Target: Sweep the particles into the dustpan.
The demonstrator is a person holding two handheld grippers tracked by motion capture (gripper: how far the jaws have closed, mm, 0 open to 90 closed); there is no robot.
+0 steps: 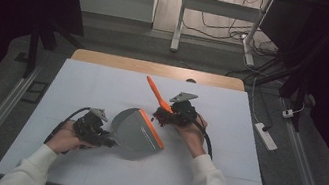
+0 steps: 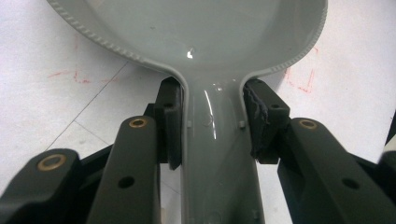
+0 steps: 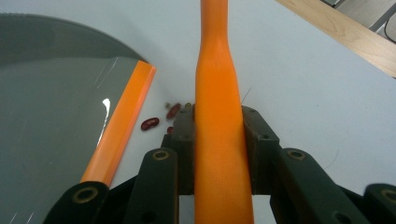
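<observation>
White table, dim room, cables on the floor behind. Left gripper clamps the grey dustpan by its handle, pinning it flat. Right gripper squeezes the orange brush handle, angled to sweep red beans just beside the pan's orange lip.

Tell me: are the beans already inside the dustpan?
No, the beans lie on the table just outside the dustpan by its orange lip.
</observation>
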